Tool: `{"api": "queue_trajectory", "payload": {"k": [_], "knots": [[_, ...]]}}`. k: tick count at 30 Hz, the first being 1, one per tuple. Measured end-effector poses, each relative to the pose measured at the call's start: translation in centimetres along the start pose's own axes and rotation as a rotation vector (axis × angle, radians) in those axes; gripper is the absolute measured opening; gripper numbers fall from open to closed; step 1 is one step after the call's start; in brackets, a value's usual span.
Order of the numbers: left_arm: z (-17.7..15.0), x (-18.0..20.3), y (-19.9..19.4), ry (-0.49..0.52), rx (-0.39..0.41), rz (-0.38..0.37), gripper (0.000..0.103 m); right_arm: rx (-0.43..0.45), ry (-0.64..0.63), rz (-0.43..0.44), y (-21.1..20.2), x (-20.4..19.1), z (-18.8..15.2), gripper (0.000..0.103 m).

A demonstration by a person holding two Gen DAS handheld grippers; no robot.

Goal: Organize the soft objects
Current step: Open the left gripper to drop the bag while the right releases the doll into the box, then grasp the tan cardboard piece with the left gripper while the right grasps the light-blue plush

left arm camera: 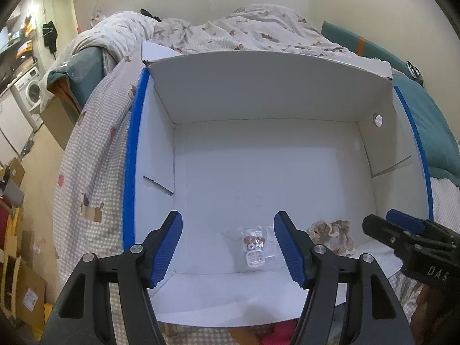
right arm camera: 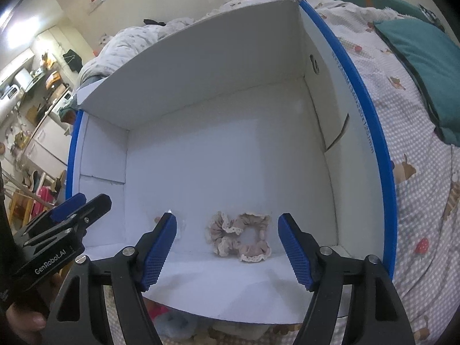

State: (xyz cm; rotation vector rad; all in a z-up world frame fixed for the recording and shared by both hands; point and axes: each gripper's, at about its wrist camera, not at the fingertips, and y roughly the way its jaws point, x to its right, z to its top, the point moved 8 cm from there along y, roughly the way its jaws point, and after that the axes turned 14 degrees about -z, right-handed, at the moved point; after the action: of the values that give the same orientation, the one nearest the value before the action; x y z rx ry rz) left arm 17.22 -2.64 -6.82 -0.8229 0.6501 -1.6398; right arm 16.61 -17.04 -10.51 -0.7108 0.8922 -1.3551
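A white cardboard box with blue edges lies open on a bed. Inside near its front wall lie a beige lace scrunchie and a small clear packet with a brown and white trinket. My left gripper is open and empty, hovering over the front of the box with the packet between its fingers. My right gripper is open and empty, with the scrunchie between its fingers. Each gripper shows in the other's view: the right one, the left one.
The box rests on a checked bedsheet. A rumpled quilt lies behind it, teal pillows to the right. A red item and pale soft things lie before the box. A washing machine stands far left.
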Motion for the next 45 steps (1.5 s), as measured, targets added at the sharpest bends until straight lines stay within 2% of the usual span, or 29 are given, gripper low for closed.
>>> {"api": "queue_trajectory", "payload": {"k": [8, 13, 18, 21, 23, 27, 29, 34, 37, 41, 45], "knots": [[-0.6, -0.2, -2.0, 0.015, 0.028, 0.025, 0.063, 0.018, 0.019, 0.001, -0.7, 0.5, 0.2, 0.077], [-0.9, -0.9, -3.7, -0.022, 0.061, 0.027, 0.063, 0.075, 0.010, -0.003, -2.2, 0.2, 0.7, 0.077], [-1.5, -2.0, -6.3, -0.004, 0.126, 0.104, 0.063, 0.122, -0.021, -0.022, -4.0, 0.0, 0.4, 0.077], [-2.2, -2.7, -7.3, -0.006, 0.121, 0.120, 0.063, 0.132, -0.040, -0.045, -4.7, 0.3, -0.4, 0.077], [-2.8, -3.2, -8.0, -0.023, 0.119, 0.120, 0.063, 0.126, -0.020, -0.028, -5.2, 0.7, -1.1, 0.077], [-4.1, -3.7, -9.2, -0.081, 0.117, 0.054, 0.063, 0.118, 0.024, -0.025, -6.0, 1.6, -2.1, 0.079], [-4.8, -3.9, -9.8, -0.086, 0.117, 0.059, 0.063, 0.129, 0.034, -0.033, -6.5, 1.9, -2.3, 0.084], [-6.7, -4.8, -10.7, -0.113, 0.096, 0.073, 0.063, 0.133, 0.070, -0.025, -7.2, 2.1, -3.4, 0.085], [-7.6, -5.4, -11.1, -0.140, 0.089, 0.078, 0.063, 0.107, 0.083, 0.017, -7.0, 1.8, -4.3, 0.085], [-8.5, -5.8, -11.3, -0.192, 0.079, 0.044, 0.063, 0.112, 0.059, -0.067, -7.2, 1.6, -5.8, 0.085], [-8.9, -6.4, -11.2, -0.187, 0.066, 0.107, 0.063, 0.109, -0.003, -0.102, -7.5, 0.8, -6.8, 0.085]]}}
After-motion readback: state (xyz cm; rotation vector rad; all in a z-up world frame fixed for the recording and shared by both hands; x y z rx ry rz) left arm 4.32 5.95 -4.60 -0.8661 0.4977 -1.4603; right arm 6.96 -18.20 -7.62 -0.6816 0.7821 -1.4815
